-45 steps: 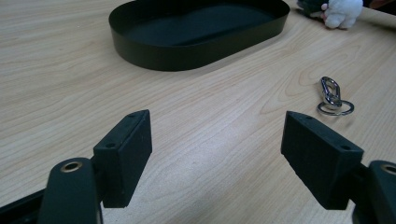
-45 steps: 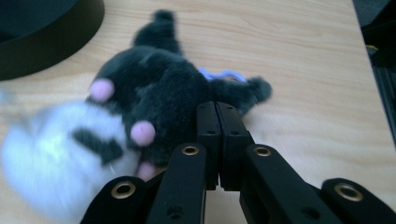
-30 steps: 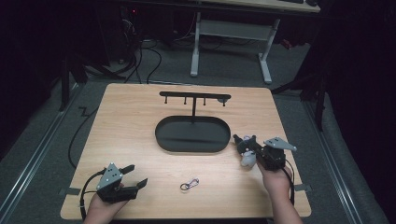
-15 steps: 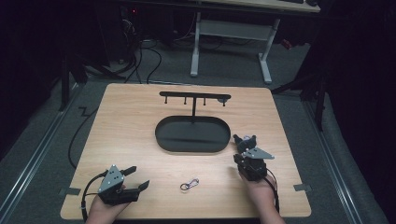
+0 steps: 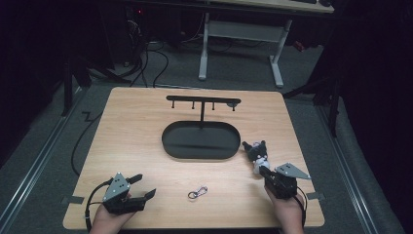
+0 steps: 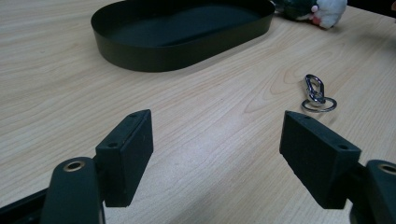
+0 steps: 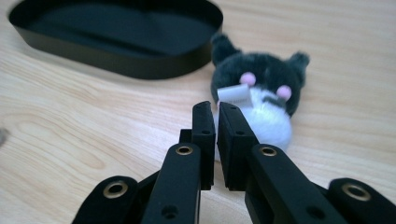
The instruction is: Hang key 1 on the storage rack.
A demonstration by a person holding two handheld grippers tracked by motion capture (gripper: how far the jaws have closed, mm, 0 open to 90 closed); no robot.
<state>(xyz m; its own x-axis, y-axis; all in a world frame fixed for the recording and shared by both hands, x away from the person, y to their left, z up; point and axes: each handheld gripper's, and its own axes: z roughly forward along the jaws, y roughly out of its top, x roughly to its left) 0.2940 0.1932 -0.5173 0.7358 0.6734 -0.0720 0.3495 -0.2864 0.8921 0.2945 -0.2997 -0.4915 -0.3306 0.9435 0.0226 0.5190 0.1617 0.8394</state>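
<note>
Right gripper [image 5: 262,168]: jaws together, just a thin slit between the pads, nothing visibly clamped. In the right gripper view its tips [image 7: 217,109] sit right at the white lower part of the plush cat [image 7: 259,88]; whether they actually touch the fur I can't tell. Cat is dark grey with 2 ears, pink cheeks and a small white tag; it lies on the table just off the right end of the tray [image 7: 116,60], close to it but apart.

Left gripper [image 5: 141,187]: jaws wide apart, holding nothing, low over the near left part of the table. Left gripper view shows bare wood between the 2 pads [image 6: 128,154]. Metal clasp [image 6: 316,93] lies flat on the wood ahead and to the right of that gap, touching neither pad. From the high view the clasp [image 5: 197,193] sits between the 2 grippers near the front edge, well apart from the cat [image 5: 256,152].

Surface: light wood table [image 5: 131,126], square-ish. Black oval tray [image 5: 168,141] mid-table, empty, with a thin post rising from its far side to a black crossbar with 4 short pegs [image 5: 203,102].

Room: dark. Grey floor, cables trailing at far left, white legs of another desk [image 5: 203,53] behind the table. Cable runs from the left gripper off the table's left edge.
</note>
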